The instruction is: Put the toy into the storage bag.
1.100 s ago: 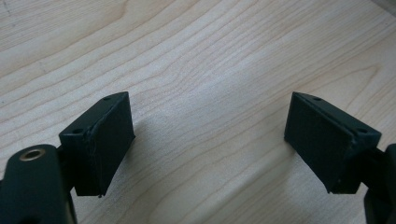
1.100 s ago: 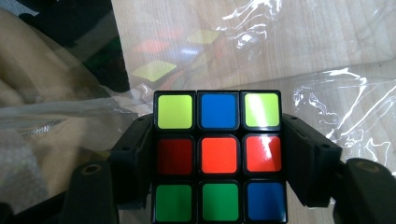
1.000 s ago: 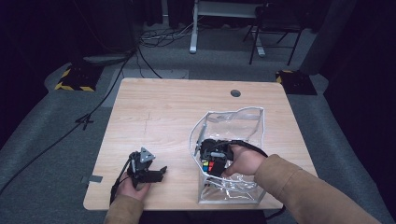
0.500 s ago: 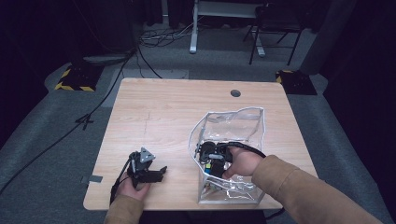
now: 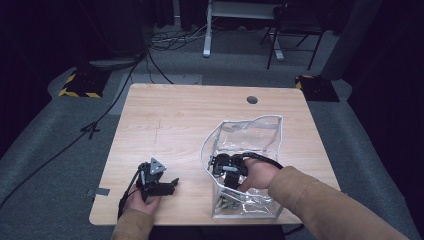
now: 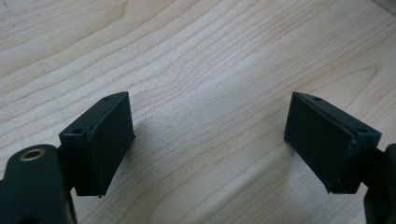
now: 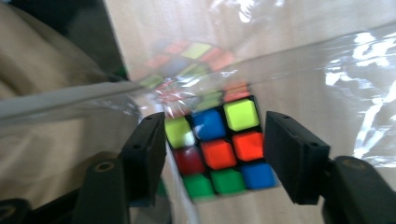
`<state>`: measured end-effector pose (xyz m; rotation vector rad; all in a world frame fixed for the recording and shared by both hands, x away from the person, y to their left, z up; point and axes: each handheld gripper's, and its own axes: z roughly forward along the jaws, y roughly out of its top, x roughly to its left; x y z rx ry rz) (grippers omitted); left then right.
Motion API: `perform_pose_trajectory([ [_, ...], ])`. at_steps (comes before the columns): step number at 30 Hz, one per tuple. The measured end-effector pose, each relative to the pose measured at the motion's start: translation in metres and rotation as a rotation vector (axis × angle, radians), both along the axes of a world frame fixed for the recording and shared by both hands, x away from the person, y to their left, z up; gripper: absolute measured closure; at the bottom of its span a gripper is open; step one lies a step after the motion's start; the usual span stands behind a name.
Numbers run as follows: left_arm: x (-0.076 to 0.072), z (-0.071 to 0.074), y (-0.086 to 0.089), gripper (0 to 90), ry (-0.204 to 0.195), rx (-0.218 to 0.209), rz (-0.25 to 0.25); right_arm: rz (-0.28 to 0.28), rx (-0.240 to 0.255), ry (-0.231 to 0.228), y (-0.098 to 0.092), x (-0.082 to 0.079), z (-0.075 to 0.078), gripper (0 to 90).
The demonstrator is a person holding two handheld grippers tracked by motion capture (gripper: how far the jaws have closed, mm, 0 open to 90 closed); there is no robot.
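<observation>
Reaching for the puzzle cube (image 7: 218, 151) inside the clear bag (image 5: 260, 135)

My right hand-held gripper (image 7: 215, 156) has just been closing, straddling the rigid, light, slick cube's sides, not yet pinching; the left hand-held gripper (image 6: 208, 140) is spread.

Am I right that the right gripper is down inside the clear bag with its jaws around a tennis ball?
Not quite: the right gripper is inside the clear bag, but its jaws, just closing, flank a colour cube, not a tennis ball. The right gripper view shows it.

Dim surroundings; lit table (image 5: 190, 115); glare, blur on bag (image 7: 327, 56)
</observation>
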<state>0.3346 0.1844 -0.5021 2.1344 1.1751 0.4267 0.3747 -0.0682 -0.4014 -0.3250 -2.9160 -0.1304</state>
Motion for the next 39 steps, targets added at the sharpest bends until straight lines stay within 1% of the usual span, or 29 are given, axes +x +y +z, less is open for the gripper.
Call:
perform_pose_trajectory([
  [2, 0.000, 0.000, 0.000, 16.1, -0.001, 0.000, 0.000, -0.014, -0.008, -0.010, 0.001, -0.001, 0.000, 40.5],
  [3, 0.000, 0.000, 0.000, 16.1, 0.000, 0.000, 0.000, -0.006, -0.010, -0.012, 0.001, -0.001, 0.001, 40.3],
  [4, 0.000, 0.000, 0.000, 16.1, -0.001, 0.000, 0.000, -0.025, -0.022, -0.012, 0.001, -0.002, 0.002, 40.0],
  [5, 0.000, 0.000, 0.000, 16.1, -0.001, 0.000, 0.000, -0.013, -0.018, -0.023, 0.000, -0.001, 0.002, 39.8],
  [6, 0.000, 0.000, 0.000, 16.1, 0.000, 0.000, 0.001, -0.035, -0.024, -0.018, 0.000, -0.002, 0.004, 39.7],
  [7, 0.000, 0.000, 0.000, 16.1, -0.001, -0.001, 0.001, -0.031, -0.017, -0.018, -0.001, -0.001, 0.004, 39.6],
  [8, 0.000, 0.000, 0.000, 16.1, 0.000, 0.000, 0.000, -0.037, -0.008, -0.023, -0.002, 0.000, 0.006, 39.6],
  [9, 0.000, 0.000, 0.000, 16.1, -0.001, -0.001, 0.002, -0.067, -0.008, -0.019, -0.002, -0.001, 0.009, 39.8],
  [10, 0.000, 0.000, 0.000, 16.1, -0.002, -0.001, 0.001, -0.079, -0.008, -0.005, -0.003, 0.001, 0.011, 39.5],
  [11, 0.000, 0.000, 0.000, 16.1, -0.001, 0.001, 0.000, -0.102, 0.009, -0.006, -0.003, 0.001, 0.014, 38.6],
  [12, 0.000, 0.000, 0.000, 16.1, -0.001, 0.000, 0.000, -0.086, 0.047, -0.023, -0.005, 0.003, 0.018, 38.1],
  [13, 0.000, 0.000, 0.000, 16.1, 0.000, 0.000, 0.000, -0.119, 0.035, -0.011, -0.005, 0.000, 0.022, 37.4],
  [14, 0.000, 0.000, 0.000, 16.1, -0.005, 0.004, 0.003, -0.130, 0.057, -0.015, -0.006, 0.000, 0.028, 36.7],
  [16, -0.002, -0.001, 0.001, 16.1, -0.004, -0.005, 0.002, -0.137, 0.083, -0.033, -0.008, 0.000, 0.035, 36.6],
  [18, -0.003, 0.000, 0.001, 16.1, -0.003, -0.003, 0.005, -0.134, 0.106, -0.054, -0.010, 0.000, 0.042, 36.2],
  [20, -0.004, -0.001, 0.002, 16.1, -0.010, 0.001, 0.006, -0.142, 0.121, -0.074, -0.012, 0.000, 0.047, 35.7],
  [21, -0.004, -0.001, 0.002, 16.0, -0.007, -0.003, 0.005, -0.145, 0.121, -0.082, -0.012, -0.001, 0.050, 35.6],
  [22, -0.004, -0.001, 0.003, 16.1, -0.005, -0.002, 0.004, -0.137, 0.123, -0.095, -0.013, -0.001, 0.053, 35.2],
  [23, -0.004, -0.001, 0.003, 16.0, -0.006, -0.001, 0.005, -0.137, 0.136, -0.094, -0.014, -0.001, 0.055, 34.4],
  [24, -0.004, 0.000, 0.003, 16.0, -0.004, 0.000, 0.004, -0.137, 0.144, -0.108, -0.015, -0.001, 0.058, 34.4],
  [26, -0.005, 0.000, 0.003, 16.0, -0.003, 0.000, 0.004, -0.158, 0.172, -0.118, -0.019, -0.001, 0.066, 34.6],
  [30, -0.005, 0.000, 0.003, 16.0, -0.004, 0.000, 0.005, -0.206, 0.241, -0.154, -0.030, 0.001, 0.082, 35.4],
  [32, -0.004, 0.000, 0.003, 16.0, -0.004, 0.000, 0.004, -0.231, 0.272, -0.179, -0.037, 0.003, 0.090, 35.6],
  [33, -0.005, 0.000, 0.003, 16.0, -0.004, 0.000, 0.004, -0.234, 0.294, -0.197, -0.041, 0.004, 0.094, 35.6],
  [35, -0.005, 0.000, 0.004, 16.0, -0.003, 0.001, 0.000, -0.259, 0.336, -0.227, -0.049, 0.006, 0.102, 35.3],
  [36, -0.006, 0.000, 0.004, 16.0, -0.002, -0.002, -0.002, -0.243, 0.371, -0.264, -0.054, 0.009, 0.104, 35.2],
  [37, -0.006, -0.001, 0.004, 16.0, -0.005, -0.003, -0.004, -0.265, 0.385, -0.280, -0.059, 0.010, 0.108, 35.1],
  [39, -0.006, 0.000, 0.006, 16.0, -0.003, 0.001, -0.011, -0.282, 0.404, -0.310, -0.067, 0.012, 0.114, 35.1],
])
